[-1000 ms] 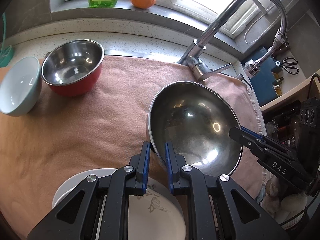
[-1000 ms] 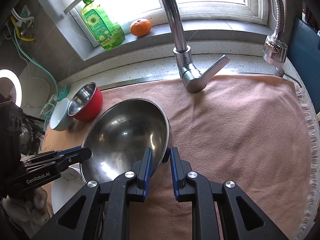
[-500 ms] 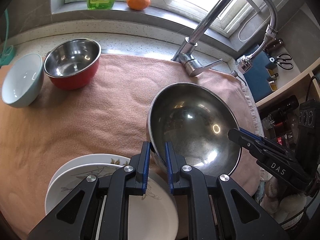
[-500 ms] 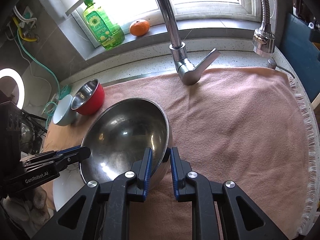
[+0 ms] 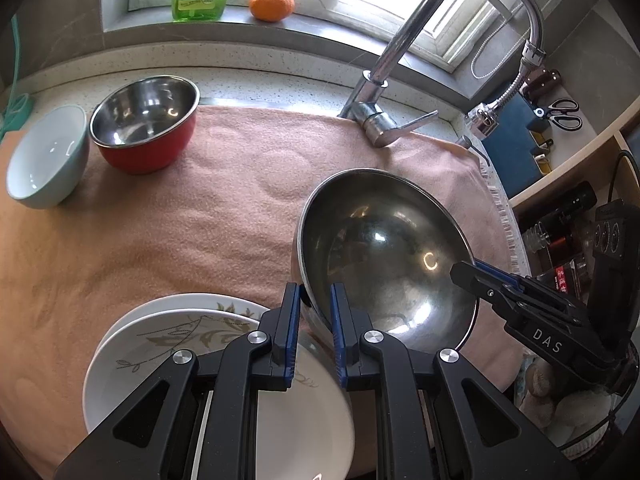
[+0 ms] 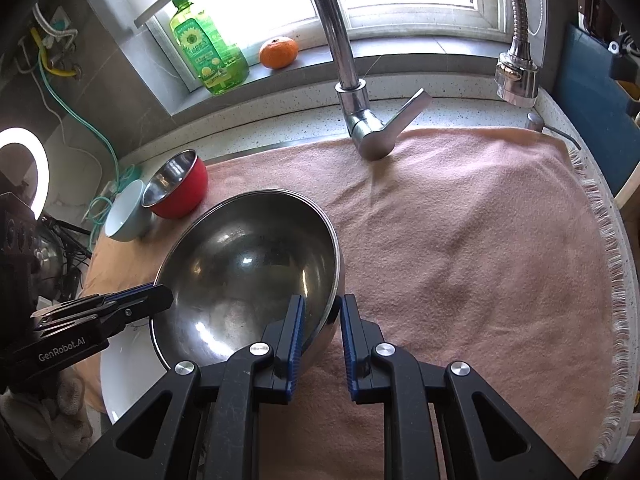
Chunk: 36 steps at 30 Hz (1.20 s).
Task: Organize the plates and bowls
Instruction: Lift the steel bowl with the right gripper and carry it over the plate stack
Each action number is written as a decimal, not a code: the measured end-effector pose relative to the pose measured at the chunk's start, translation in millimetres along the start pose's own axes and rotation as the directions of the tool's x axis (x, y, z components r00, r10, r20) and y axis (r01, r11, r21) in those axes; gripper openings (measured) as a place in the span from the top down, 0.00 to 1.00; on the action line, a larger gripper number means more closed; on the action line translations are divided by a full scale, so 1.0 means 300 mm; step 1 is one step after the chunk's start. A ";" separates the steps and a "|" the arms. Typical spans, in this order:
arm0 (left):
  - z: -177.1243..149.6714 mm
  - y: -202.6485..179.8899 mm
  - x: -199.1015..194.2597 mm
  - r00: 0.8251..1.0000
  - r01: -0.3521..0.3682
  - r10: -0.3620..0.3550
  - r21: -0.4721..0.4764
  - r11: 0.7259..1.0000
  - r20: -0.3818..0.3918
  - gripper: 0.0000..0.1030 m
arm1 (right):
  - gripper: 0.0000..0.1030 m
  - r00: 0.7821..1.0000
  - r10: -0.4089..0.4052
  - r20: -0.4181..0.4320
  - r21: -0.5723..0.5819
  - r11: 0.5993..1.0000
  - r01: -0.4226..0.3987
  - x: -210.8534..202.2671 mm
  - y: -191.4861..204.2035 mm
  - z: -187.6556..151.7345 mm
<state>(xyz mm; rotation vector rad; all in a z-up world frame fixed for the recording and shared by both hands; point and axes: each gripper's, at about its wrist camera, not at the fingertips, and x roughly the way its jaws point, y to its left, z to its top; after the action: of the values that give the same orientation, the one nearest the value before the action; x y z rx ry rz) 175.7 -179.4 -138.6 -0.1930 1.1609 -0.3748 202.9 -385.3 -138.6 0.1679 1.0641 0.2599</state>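
Note:
A large steel bowl (image 5: 384, 256) is held between both grippers above the pink towel (image 5: 200, 216). My left gripper (image 5: 314, 296) is shut on its near rim; it also shows in the right wrist view (image 6: 160, 296). My right gripper (image 6: 320, 308) is shut on the opposite rim of the same bowl (image 6: 248, 272); it also shows in the left wrist view (image 5: 460, 270). A stack of white leaf-patterned plates (image 5: 168, 344) lies under my left gripper. A red steel-lined bowl (image 5: 146, 124) and a pale blue bowl (image 5: 46, 156) stand at the far left.
A chrome faucet (image 5: 384, 116) with a pull-out spray head (image 5: 486, 118) stands behind the towel. A green soap bottle (image 6: 206, 46) and an orange (image 6: 279, 52) sit on the windowsill. Knives and scissors (image 5: 564, 114) are at the right. The towel's fringed edge (image 6: 608, 248) runs along the right.
Both grippers have carried the large steel bowl back toward the near edge. More of the plate stack now shows under my left gripper. Both grips are unchanged.

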 end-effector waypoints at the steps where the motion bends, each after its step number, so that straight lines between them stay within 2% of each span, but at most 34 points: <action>1: -0.003 -0.001 0.004 1.000 -0.001 0.001 0.000 1.000 -0.002 0.87 | 0.84 1.000 -0.002 -0.001 0.001 1.000 0.002 0.002 -0.002 -0.004; 13: -0.026 -0.002 0.036 1.000 0.003 -0.003 -0.001 1.000 -0.029 0.87 | 0.84 1.000 -0.012 -0.017 0.006 1.000 0.012 0.024 -0.025 -0.025; 23: -0.027 0.005 0.036 0.999 0.019 -0.020 -0.005 1.000 -0.049 0.87 | 0.84 0.998 -0.026 -0.051 -0.035 0.999 0.024 0.042 -0.013 -0.019; 26: -0.030 0.008 0.028 0.999 0.019 -0.020 -0.012 1.000 -0.043 0.87 | 0.82 0.997 -0.024 -0.067 -0.040 0.999 0.021 0.045 -0.011 -0.017; 32: -0.020 0.026 -0.009 1.000 0.019 -0.019 -0.043 0.999 -0.012 0.87 | 0.82 0.999 -0.039 -0.035 -0.064 0.997 0.036 0.014 0.008 0.003; 36: -0.012 0.036 -0.048 1.000 0.014 -0.013 -0.061 0.998 0.019 0.87 | 0.78 0.999 -0.035 -0.020 -0.083 0.996 0.033 0.004 0.028 0.028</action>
<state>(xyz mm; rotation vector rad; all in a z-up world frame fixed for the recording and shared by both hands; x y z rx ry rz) 169.4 -163.7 -131.6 -0.2569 1.1536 -0.3491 209.8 -377.0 -133.3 0.0730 1.0745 0.2751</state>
